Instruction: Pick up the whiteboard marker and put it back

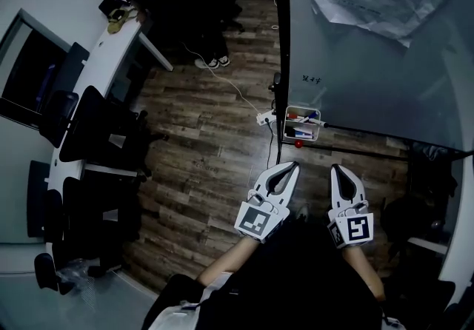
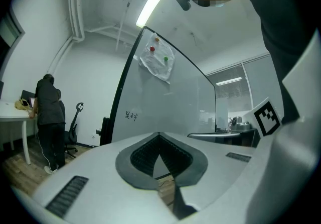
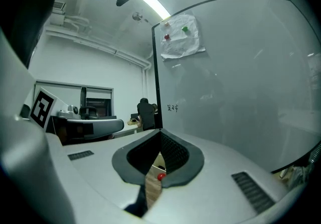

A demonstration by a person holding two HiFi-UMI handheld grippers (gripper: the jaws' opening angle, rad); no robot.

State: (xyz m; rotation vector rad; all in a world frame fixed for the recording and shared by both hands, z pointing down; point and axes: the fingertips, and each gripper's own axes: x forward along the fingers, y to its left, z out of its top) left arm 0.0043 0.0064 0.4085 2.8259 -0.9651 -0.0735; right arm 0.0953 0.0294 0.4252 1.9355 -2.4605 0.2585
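Head view: high, steeply down over floor (image 1: 215, 136); whiteboard (image 1: 370, 77) far right.
Gripper views: level, near the whiteboard (its left edge central).
Shared: whiteboard's scribble (image 1: 315, 80).

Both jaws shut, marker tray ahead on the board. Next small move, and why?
Probably ease the right hand-held gripper forward toward the white marker tray on the grey whiteboard. It is shut, empty and well short of the tray; its own view frames the red ball below that tray.
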